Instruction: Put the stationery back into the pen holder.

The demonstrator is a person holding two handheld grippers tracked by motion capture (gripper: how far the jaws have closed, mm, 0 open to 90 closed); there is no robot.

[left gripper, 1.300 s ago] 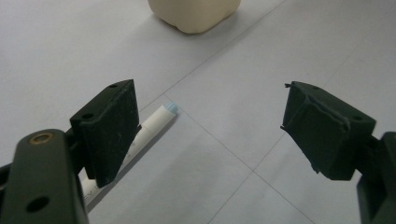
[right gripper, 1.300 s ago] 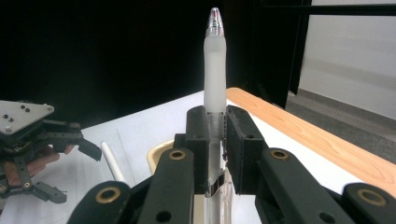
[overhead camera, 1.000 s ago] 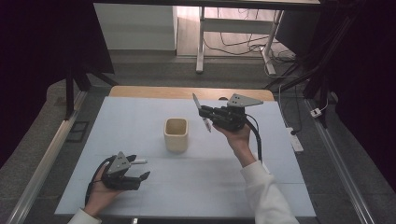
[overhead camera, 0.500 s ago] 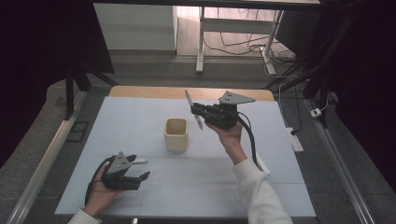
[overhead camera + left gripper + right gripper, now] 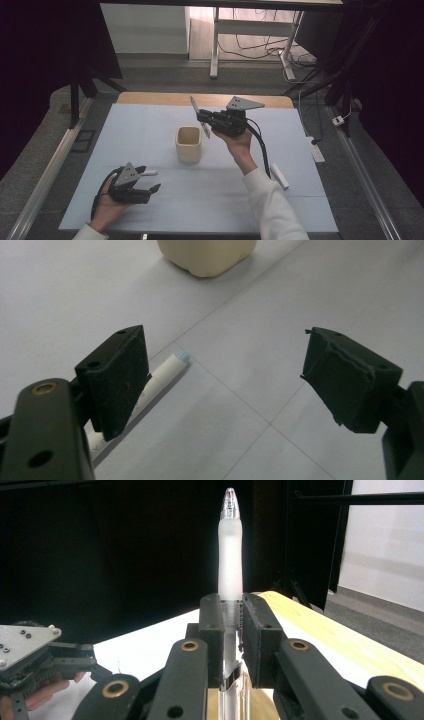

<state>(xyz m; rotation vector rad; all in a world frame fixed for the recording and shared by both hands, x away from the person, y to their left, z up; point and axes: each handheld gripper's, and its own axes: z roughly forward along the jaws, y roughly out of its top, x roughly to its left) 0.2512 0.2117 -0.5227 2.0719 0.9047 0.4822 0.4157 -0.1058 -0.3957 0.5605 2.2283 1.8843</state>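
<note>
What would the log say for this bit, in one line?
right gripper: shut on pen, above cup | left gripper: open, beside white pen on table

The right gripper (image 5: 202,119), clamped on the pen (image 5: 199,116), is carried leftward until above the cup (image 5: 188,144).

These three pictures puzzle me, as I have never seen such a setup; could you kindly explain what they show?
A person sits at a table covered in pale blue, holding a hand-held claw tool in each hand. One picture looks down from above; the other two come from small cameras riding on each claw. The right claw is shut on a frosted pen, lifted above and just right of the cream cup. The left claw rests open on the table, with a white pen lying beside one jaw. Another white pen lies near the person's right sleeve.
</note>
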